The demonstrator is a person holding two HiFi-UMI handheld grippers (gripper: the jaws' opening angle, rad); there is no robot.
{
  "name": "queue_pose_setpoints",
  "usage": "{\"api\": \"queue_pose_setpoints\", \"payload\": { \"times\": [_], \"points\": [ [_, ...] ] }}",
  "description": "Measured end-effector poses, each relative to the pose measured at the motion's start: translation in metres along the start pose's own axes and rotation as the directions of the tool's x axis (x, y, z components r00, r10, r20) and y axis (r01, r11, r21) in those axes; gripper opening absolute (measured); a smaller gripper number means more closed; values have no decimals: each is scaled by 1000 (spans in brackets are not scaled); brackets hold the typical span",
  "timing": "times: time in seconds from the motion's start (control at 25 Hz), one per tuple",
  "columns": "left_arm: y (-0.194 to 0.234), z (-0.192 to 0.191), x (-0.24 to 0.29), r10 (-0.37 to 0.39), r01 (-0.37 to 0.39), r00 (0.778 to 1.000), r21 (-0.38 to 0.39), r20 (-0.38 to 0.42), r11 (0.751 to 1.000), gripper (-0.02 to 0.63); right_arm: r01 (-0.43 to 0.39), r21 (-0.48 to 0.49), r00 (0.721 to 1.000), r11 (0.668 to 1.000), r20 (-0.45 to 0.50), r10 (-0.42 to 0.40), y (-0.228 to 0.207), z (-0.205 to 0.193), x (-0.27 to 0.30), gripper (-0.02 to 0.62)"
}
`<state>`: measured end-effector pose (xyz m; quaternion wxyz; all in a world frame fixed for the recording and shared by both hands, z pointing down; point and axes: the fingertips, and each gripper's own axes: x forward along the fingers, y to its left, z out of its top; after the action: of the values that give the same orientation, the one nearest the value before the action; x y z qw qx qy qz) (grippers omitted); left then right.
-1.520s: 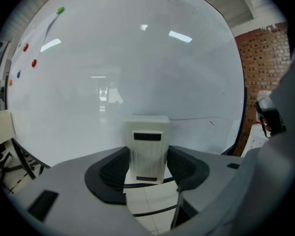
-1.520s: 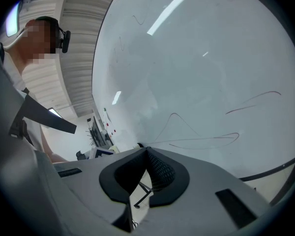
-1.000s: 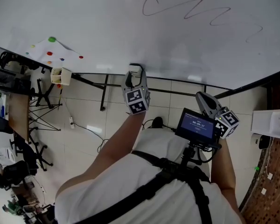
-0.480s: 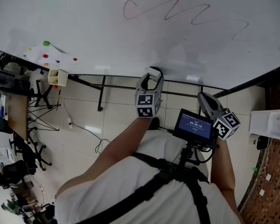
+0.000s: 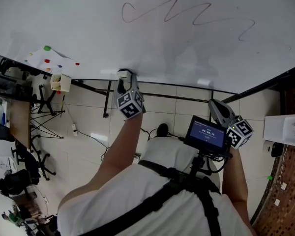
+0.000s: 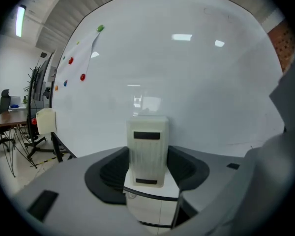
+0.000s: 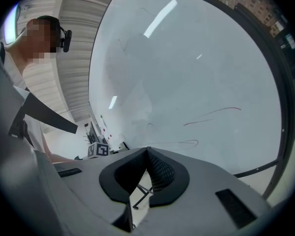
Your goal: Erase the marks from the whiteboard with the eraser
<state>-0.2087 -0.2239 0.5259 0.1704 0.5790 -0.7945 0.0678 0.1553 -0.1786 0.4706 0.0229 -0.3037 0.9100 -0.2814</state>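
The left gripper point(image 5: 125, 80) has slid leftwards along the whiteboard's point(image 5: 78, 18) lower edge since half a second ago. Its jaws pinch the eraser point(image 6: 147, 150), which sits near the board's bottom, well below the marks point(image 5: 187, 13). The right gripper point(image 5: 217, 107) hangs by the person's side, jaws pressed together on nothing.

Likely risks: the eraser could twist or slip between the jaws when pushed against the board, since only its sides are clamped. A tilted face would probably skip over the line or smear it.

The eraser is a pale, boxy plastic block with fine ribbing and two dark slots. The board is glossy white and reflects ceiling lights. The marks form one thin reddish wavy scribble. The jaw pads look dark and textured.
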Motion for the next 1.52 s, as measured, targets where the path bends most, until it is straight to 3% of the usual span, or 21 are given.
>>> {"api": "queue_pose_setpoints", "payload": {
  "times": [0.12, 0.2, 0.24, 0.32, 0.4, 0.52, 0.64, 0.76, 0.84, 0.92, 1.0, 1.12, 1.24, 1.28, 1.36, 1.52],
  "points": [
    [-49, -30, 1, -74, 75, 995, 17, -67, 997, 275, 5, 0, 1000, 1000, 7, -5, -6, 1, -2, 5],
    [-94, -46, -6, -174, 181, 979, 60, -111, 982, 275, 6, -1, 1000, 1000, 10, -6, -10, -2, -3, 3],
    [-119, -51, -12, -243, 256, 962, 93, -125, 962, 275, 8, -1, 1000, 1000, 13, -8, -11, -2, -4, 3],
    [-166, -56, -24, -386, 405, 913, 175, -134, 898, 276, 12, -1, 1000, 1000, 16, -12, -14, -2, -6, 3],
    [-189, -54, -30, -468, 485, 875, 216, -126, 848, 276, 13, 0, 1000, 1000, 17, -13, -14, 0, -7, 3],
    [-187, -50, -34, -524, 540, 841, 220, -130, 812, 276, 10, 7, 1000, 1000, 17, -10, -12, 2, -7, 5],
    [-165, -44, -31, -540, 554, 832, 271, -131, 787, 278, 6, 13, 1000, 1000, 19, -6, -13, 2, -7, 5],
    [-142, -44, -27, -593, 609, 789, 322, -161, 724, 278, 9, 16, 1000, 1000, 29, -10, -15, 1, -7, 5],
    [-120, -43, -22, -597, 620, 781, 353, -185, 701, 278, 16, 20, 999, 1000, 30, -17, -17, 0, -8, 5],
    [-96, -38, -15, -568, 589, 803, 382, -179, 712, 278, 27, 26, 999, 999, 35, -28, -19, -2, -10, 3],
    [-73, -36, -9, -514, 533, 842, 398, -164, 747, 279, 40, 31, 999, 999, 35, -41, -20, -3, -12, 5],
    [-38, -40, 2, -369, 394, 919, 372, -139, 840, 278, 56, 34, 998, 998, 36, -57, -22, -3, -16, 5],
    [8, -37, 11, -154, 173, 984, 278, -91, 945, 276, 65, 34, 996, 997, 55, -67, -23, 2, -17, 5],
    [25, -33, 14, -78, 92, 995, 229, -69, 969, 276, 68, 34, 996, 997, 59, -70, -24, 3, -16, 3],
    [51, -27, 19, 12, -4, 998, 131, -57, 991, 275, 73, 35, 995, 997, 70, -75, -25, 2, -16, 3],
    [46, -32, 21, 27, -20, 997, 99, -75, 995, 276, 88, 46, 993, 995, 79, -92, -34, -1, -21, 3]
  ]
}}
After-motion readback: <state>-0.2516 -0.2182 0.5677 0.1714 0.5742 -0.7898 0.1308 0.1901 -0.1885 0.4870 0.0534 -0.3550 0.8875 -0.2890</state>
